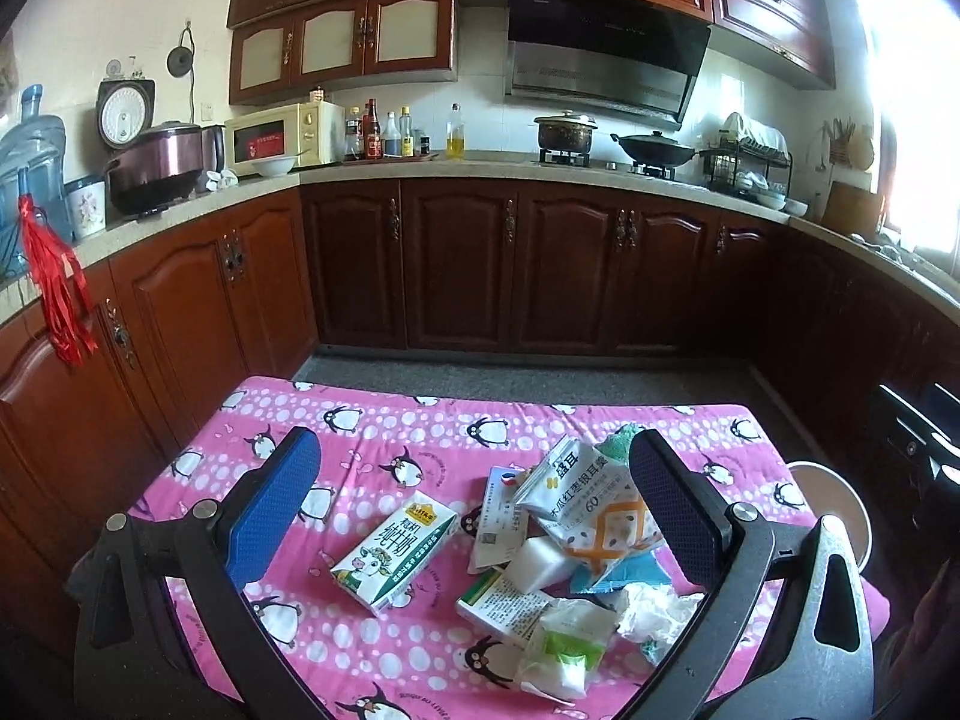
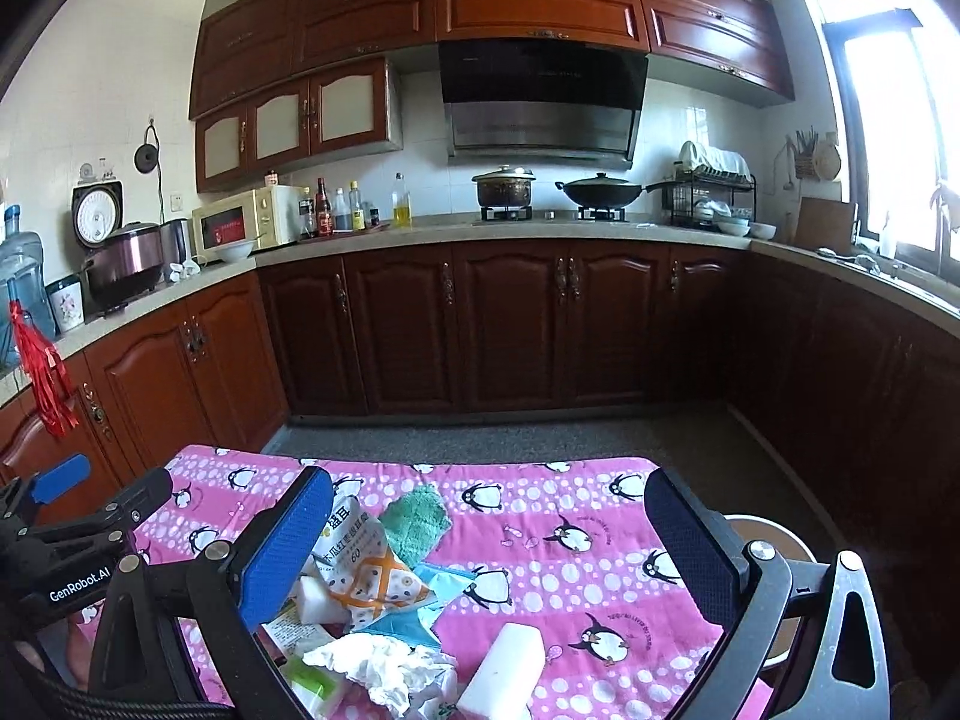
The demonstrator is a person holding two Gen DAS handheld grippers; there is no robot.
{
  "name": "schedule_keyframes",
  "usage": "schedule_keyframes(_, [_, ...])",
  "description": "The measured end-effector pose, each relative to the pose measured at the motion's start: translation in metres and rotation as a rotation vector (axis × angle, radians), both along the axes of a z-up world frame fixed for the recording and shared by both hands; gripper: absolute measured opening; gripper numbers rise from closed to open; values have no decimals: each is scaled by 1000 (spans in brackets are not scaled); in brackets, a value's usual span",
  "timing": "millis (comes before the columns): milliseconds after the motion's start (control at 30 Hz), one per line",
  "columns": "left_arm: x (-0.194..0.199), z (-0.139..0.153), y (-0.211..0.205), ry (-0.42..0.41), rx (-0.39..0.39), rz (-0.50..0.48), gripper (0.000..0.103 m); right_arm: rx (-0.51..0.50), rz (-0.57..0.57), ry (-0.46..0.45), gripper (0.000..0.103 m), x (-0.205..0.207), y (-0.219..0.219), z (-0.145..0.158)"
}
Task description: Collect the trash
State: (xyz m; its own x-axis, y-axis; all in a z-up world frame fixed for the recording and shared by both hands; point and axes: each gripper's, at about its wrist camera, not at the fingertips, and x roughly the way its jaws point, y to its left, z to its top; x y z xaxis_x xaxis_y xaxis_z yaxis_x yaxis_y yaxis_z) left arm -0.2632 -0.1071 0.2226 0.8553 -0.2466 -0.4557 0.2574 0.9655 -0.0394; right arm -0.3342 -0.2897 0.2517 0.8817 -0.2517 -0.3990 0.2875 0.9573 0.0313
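A pile of trash lies on the pink penguin tablecloth (image 1: 420, 438). In the left wrist view I see a green-and-white milk carton (image 1: 393, 549), a white food pouch with orange pattern (image 1: 591, 510), a small paper box (image 1: 501, 600), crumpled tissue (image 1: 651, 606) and a green-white wrapper (image 1: 564, 648). My left gripper (image 1: 480, 516) is open above the pile, empty. In the right wrist view the pouch (image 2: 360, 564), a green cloth (image 2: 417, 519), crumpled tissue (image 2: 384, 669) and a white foam block (image 2: 504, 675) show. My right gripper (image 2: 489, 552) is open and empty above them.
The table (image 2: 540, 480) stands in a kitchen with dark wood cabinets (image 1: 510, 264) around it. A round stool (image 1: 837, 510) stands at the table's right side; it also shows in the right wrist view (image 2: 774, 546). The left gripper's body (image 2: 78, 552) shows at the right wrist view's left edge.
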Motion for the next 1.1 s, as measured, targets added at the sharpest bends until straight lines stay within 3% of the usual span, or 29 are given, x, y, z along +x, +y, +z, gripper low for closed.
schedule_keyframes(1100, [2,4,2,-17,-24,-10,102,0,-9,-32,103,0,2,8])
